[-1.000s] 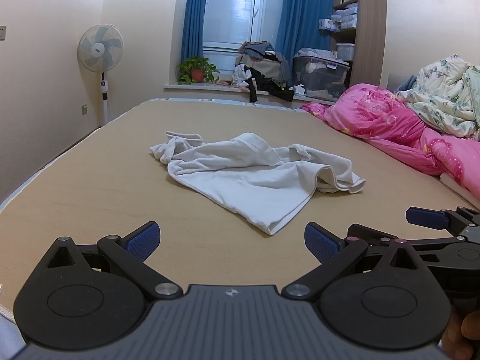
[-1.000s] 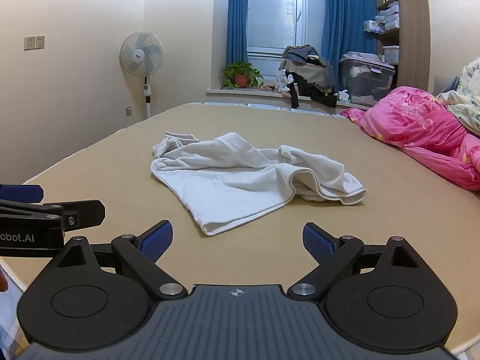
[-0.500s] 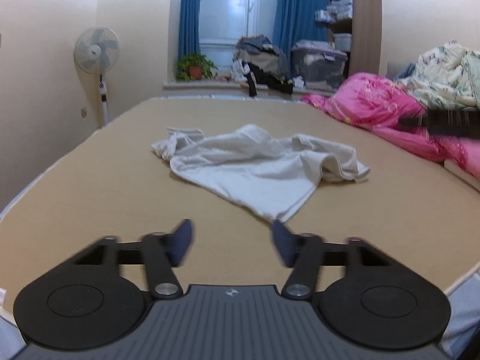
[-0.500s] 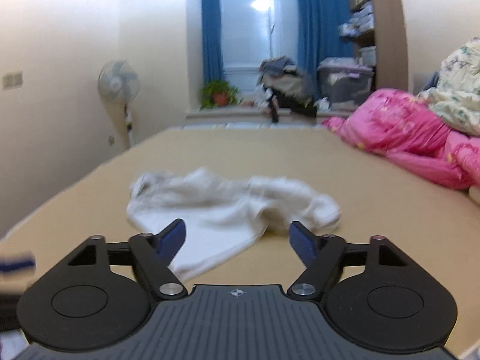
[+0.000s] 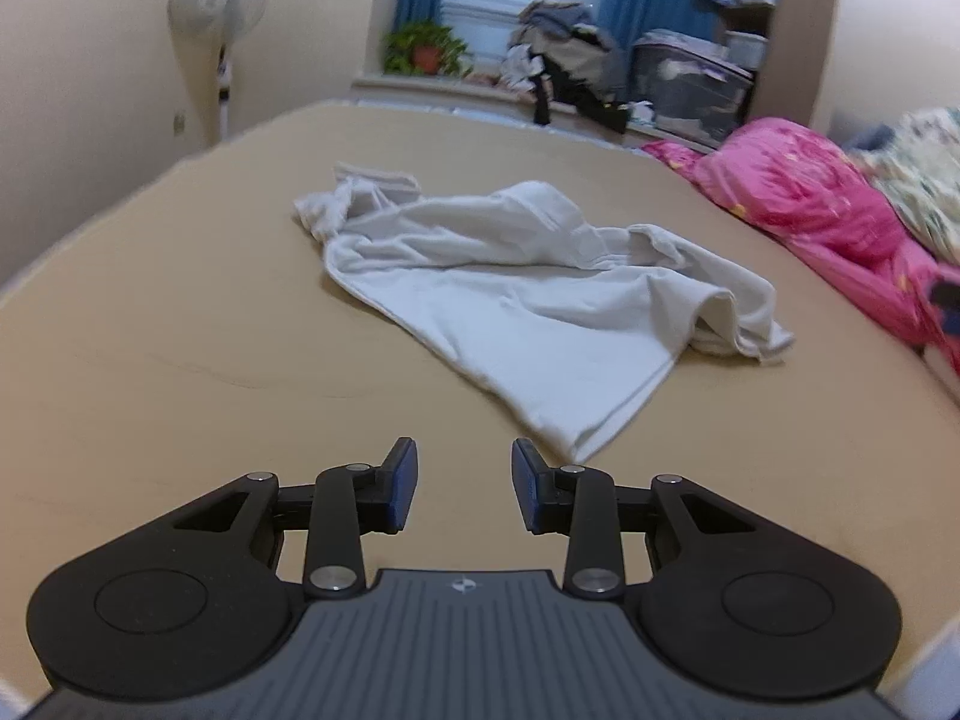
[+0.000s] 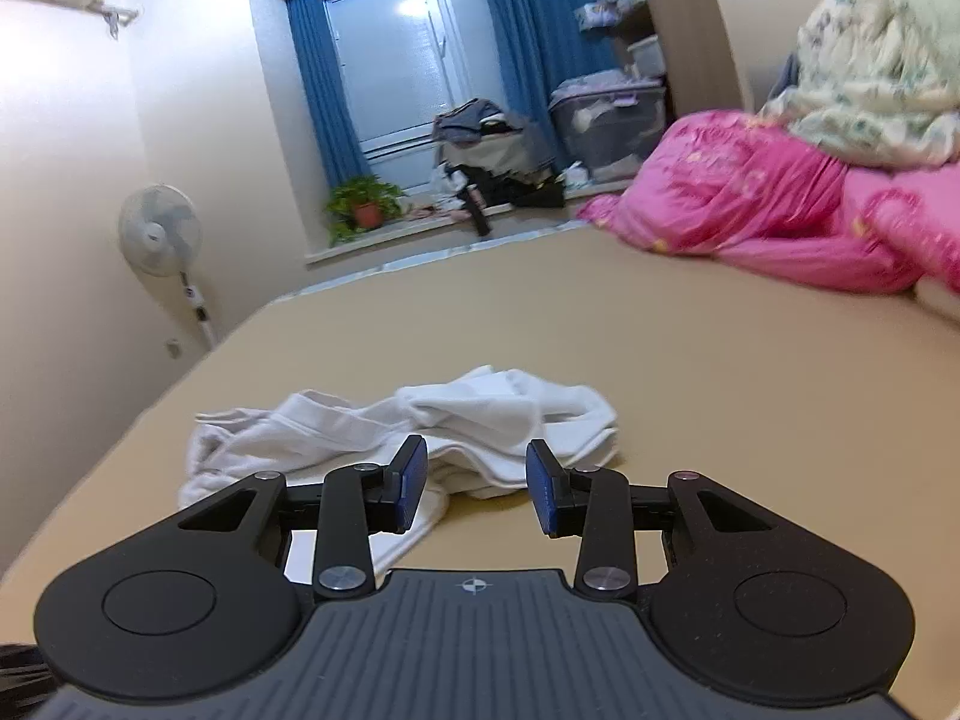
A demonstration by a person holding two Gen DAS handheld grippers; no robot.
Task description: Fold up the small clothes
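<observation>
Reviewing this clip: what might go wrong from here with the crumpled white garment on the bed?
1. The crumpled white cotton garment lies in overlapping folds; the right gripper, jaws just narrowing with nothing pinched yet, may catch several layers at once.
2. The left gripper is short of the pointed hem corner; closing further now would grab nothing.

A white garment [image 5: 528,300] is lying on a tan bed [image 5: 180,330]; pink bedding [image 5: 822,204], blue curtains [image 6: 318,84] and blue-padded black tongs [image 5: 462,486] are showing.
</observation>
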